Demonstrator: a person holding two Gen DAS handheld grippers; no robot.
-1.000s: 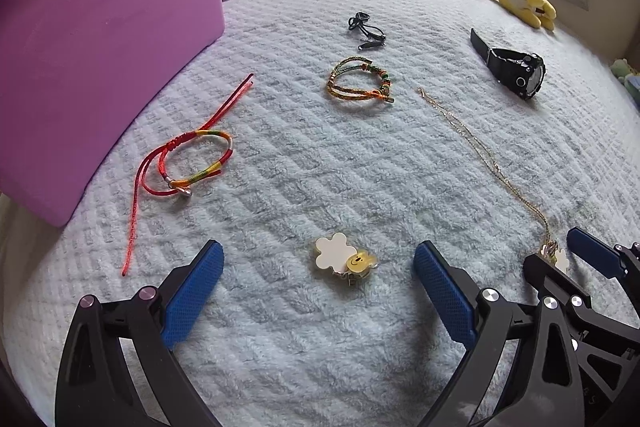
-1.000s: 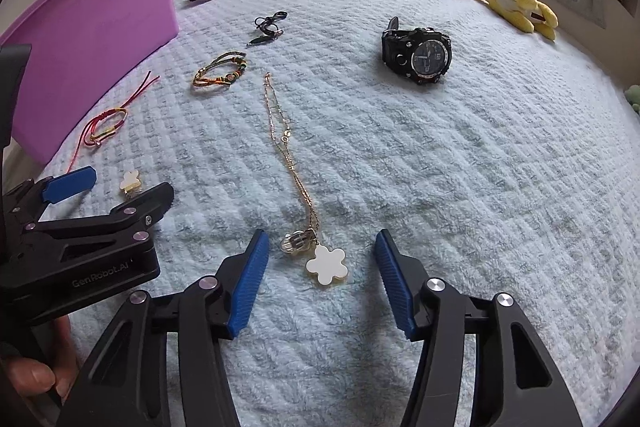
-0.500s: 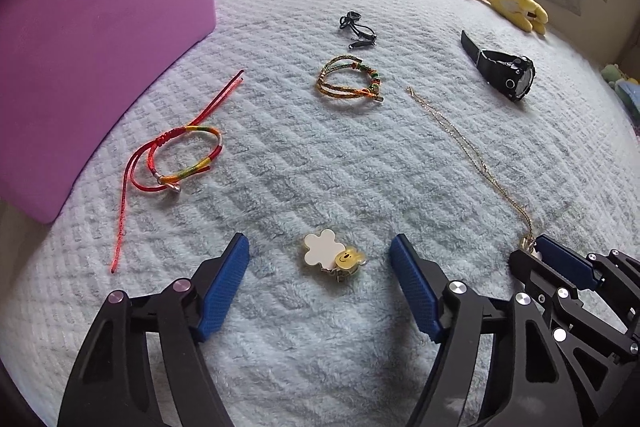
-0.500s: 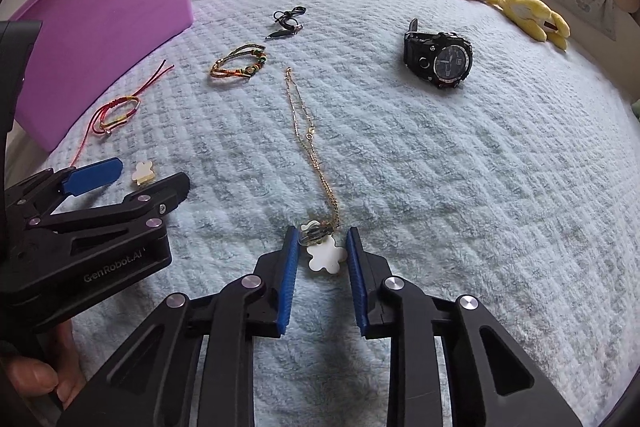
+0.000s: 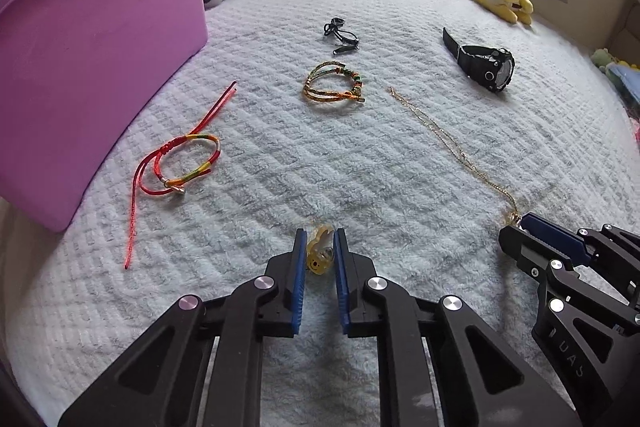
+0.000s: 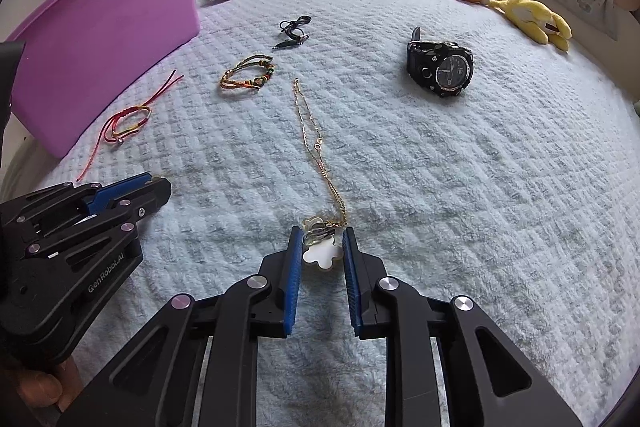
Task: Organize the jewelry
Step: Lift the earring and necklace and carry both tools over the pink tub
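Between the blue pads of the left gripper sits a small yellow smiley-face charm, pinched on both sides and lying low on the pale quilted bedspread. Just to its right, the right gripper is clenched on a white flower-shaped pendant, whose thin gold chain trails away across the fabric. Beyond the left gripper lie a red cord bracelet with rainbow weave, a green-and-orange braided bracelet and a tangled black cord, each apart from the others. A black digital wristwatch rests well to the right of the chain. A large purple plastic tub stands along the left edge, near the red bracelet. Plush toys lie at the far side.
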